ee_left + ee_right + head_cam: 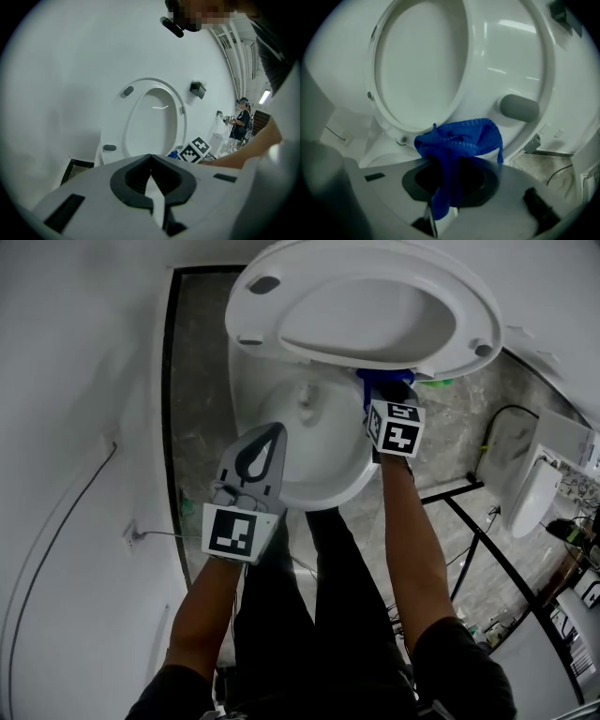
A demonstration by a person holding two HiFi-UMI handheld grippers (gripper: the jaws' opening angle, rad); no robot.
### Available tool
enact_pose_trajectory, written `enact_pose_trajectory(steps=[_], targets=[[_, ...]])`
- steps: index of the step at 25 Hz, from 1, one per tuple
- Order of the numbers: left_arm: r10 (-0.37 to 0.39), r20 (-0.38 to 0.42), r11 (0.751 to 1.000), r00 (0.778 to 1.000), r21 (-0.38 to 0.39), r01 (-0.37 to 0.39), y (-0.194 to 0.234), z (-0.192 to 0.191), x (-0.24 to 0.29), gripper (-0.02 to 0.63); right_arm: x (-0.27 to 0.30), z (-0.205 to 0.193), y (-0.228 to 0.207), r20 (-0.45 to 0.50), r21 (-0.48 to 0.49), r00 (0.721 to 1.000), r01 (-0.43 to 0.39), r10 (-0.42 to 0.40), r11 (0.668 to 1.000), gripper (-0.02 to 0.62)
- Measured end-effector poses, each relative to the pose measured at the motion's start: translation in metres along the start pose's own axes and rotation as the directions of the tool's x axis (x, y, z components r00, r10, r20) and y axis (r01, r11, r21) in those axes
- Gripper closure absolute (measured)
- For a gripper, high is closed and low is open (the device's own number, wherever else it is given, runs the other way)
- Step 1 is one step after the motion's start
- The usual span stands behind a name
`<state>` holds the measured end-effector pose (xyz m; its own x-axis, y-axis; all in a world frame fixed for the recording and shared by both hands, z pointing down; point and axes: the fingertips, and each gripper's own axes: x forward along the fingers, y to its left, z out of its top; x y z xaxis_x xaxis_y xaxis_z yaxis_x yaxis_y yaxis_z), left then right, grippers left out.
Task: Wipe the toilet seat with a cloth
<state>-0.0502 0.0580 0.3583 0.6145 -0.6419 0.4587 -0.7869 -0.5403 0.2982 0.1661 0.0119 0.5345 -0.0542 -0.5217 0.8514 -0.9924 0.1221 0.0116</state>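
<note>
The white toilet seat (pixel 466 310) stands raised over the open bowl (pixel 349 476); grey bumpers show on its underside. My right gripper (pixel 386 388) is shut on a bunched blue cloth (pixel 379 378) right at the seat's lower rim, on the right side. In the right gripper view the cloth (pixel 459 137) hangs out of the gripper (pixel 447 161) in front of the seat ring (pixel 461 70) and a grey bumper (pixel 519 108). My left gripper (pixel 271 433) is shut and empty above the bowl's left front. In the left gripper view the gripper (pixel 151 157) faces the seat (pixel 180 123).
Dark marbled floor (pixel 195 371) surrounds the toilet, with a white wall and a cable (pixel 56 540) at left. A black metal frame (pixel 487 545) and a white fixture (pixel 531 493) stand at right. A person (pixel 242 119) stands far off in the left gripper view.
</note>
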Motion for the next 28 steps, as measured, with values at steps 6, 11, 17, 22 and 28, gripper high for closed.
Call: enact_pose_trajectory(steps=[6, 11, 17, 22, 28], targets=[[-0.018, 0.005, 1.000, 1.000, 0.003, 0.018, 0.013, 0.002, -0.009, 0.596, 0.014, 0.008, 0.045, -0.008, -0.011, 0.998, -0.065, 0.065, 0.998, 0.512], [-0.012, -0.006, 0.998, 1.000, 0.063, 0.012, 0.027, 0.001, -0.020, 0.595, 0.022, 0.010, 0.076, 0.013, 0.044, 0.992, -0.123, 0.122, 0.991, 0.512], [0.067, 0.001, 0.998, 0.998, 0.017, -0.067, 0.053, -0.006, -0.028, 0.596, 0.031, 0.021, 0.120, 0.033, 0.062, 0.982, -0.186, 0.185, 0.981, 0.512], [0.066, -0.002, 0.998, 0.998, 0.010, -0.066, 0.056, -0.011, -0.031, 0.595, 0.035, 0.041, 0.165, 0.066, 0.136, 0.963, -0.266, 0.259, 0.954, 0.512], [0.069, 0.002, 0.998, 0.998, 0.008, -0.069, 0.059, -0.011, -0.036, 0.595, 0.024, 0.071, 0.202, 0.118, 0.058, 0.942, -0.322, 0.314, 0.945, 0.512]])
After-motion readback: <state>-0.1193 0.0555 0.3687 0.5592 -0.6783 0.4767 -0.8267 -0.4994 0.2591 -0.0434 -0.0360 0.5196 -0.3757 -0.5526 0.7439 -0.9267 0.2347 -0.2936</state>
